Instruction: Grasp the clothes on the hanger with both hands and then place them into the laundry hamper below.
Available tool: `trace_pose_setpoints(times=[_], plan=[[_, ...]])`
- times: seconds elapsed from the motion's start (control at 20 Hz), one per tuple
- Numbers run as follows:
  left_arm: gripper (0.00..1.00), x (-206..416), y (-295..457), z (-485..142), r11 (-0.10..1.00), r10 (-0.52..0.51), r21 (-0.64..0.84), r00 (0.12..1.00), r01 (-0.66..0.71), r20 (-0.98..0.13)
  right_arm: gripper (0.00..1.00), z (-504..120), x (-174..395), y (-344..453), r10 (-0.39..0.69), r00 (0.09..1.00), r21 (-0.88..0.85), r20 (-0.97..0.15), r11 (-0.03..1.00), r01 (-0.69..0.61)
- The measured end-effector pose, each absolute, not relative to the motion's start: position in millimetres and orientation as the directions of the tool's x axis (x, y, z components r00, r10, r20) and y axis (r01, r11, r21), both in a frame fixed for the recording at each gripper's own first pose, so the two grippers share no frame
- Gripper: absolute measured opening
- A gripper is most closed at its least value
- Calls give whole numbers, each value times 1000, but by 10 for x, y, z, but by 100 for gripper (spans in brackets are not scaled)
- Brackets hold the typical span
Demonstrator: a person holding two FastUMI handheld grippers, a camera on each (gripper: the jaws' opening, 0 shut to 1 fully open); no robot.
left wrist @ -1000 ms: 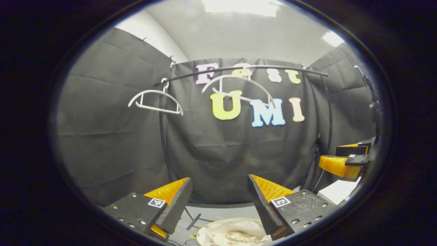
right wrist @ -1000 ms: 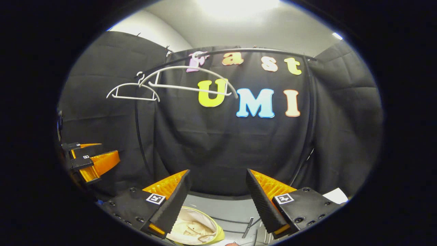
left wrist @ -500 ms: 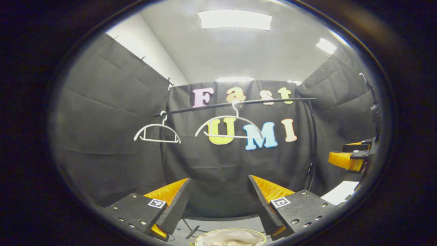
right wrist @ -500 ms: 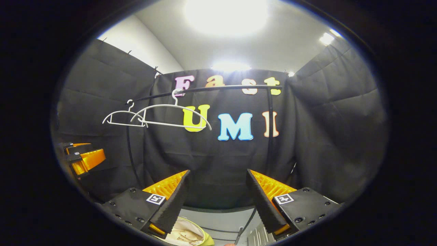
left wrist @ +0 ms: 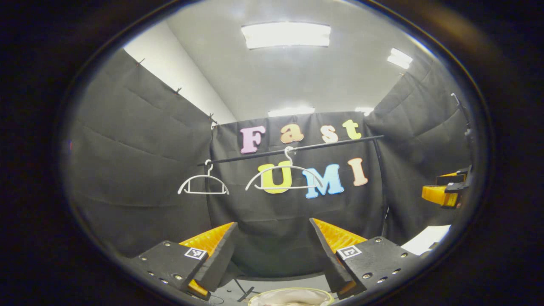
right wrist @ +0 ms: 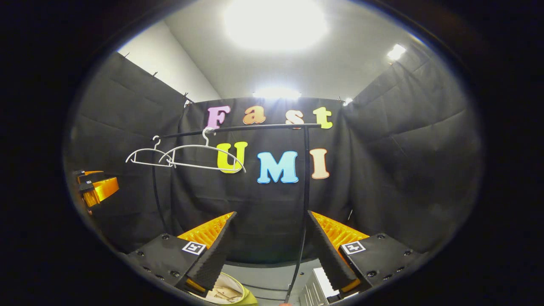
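Two bare white hangers hang from a black rail (left wrist: pixel 297 149): one hanger (left wrist: pixel 203 185) at the left end, the other hanger (left wrist: pixel 281 177) near the middle. In the right gripper view the same hangers (right wrist: pixel 199 155) overlap under the rail (right wrist: pixel 242 127). Pale clothes (left wrist: pixel 291 298) lie in the yellow-rimmed laundry hamper (left wrist: pixel 259 297) below; the hamper (right wrist: pixel 248 301) with cloth (right wrist: pixel 223 293) sits at the bottom of the right gripper view. My left gripper (left wrist: pixel 272 259) is open and empty. My right gripper (right wrist: pixel 272 257) is open and empty too. Each gripper also shows far off: the right one (left wrist: pixel 442 191), the left one (right wrist: pixel 93 189).
The rack's black upright post (right wrist: pixel 304 204) runs down just ahead of my right gripper. A rack foot (left wrist: pixel 244 293) lies on the grey floor by the hamper. A white patch (left wrist: pixel 427 238) lies at the lower right.
Both grippers have pulled back and tilted upward: the rail and hangers look smaller and lower, more ceiling shows, and the hamper has slid toward the bottom edge. The middle hanger has stopped tilting.
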State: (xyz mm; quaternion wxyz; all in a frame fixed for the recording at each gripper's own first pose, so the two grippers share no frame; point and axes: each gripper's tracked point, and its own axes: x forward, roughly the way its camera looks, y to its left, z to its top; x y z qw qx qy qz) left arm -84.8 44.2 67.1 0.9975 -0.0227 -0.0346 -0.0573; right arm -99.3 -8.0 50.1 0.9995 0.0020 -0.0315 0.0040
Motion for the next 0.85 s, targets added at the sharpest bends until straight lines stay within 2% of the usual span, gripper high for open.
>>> trace_pose_setpoints(times=[0.45,0.6,0.65,0.85], plan=[[95,-920,377,685,990,-126,-51,990,129,66,100,518,-1056,-197,-19,997,16,77,1000,18],[95,-836,391,666,990,-129,-44,989,132,66,96,511,-1035,-235,-24,997,10,77,1000,23],[95,-813,400,644,990,-128,-44,990,131,63,99,513,-1024,-254,-26,997,11,76,1000,25],[95,-734,521,568,992,-111,-51,993,113,44,100,494,-981,-373,-49,996,11,69,999,48]])
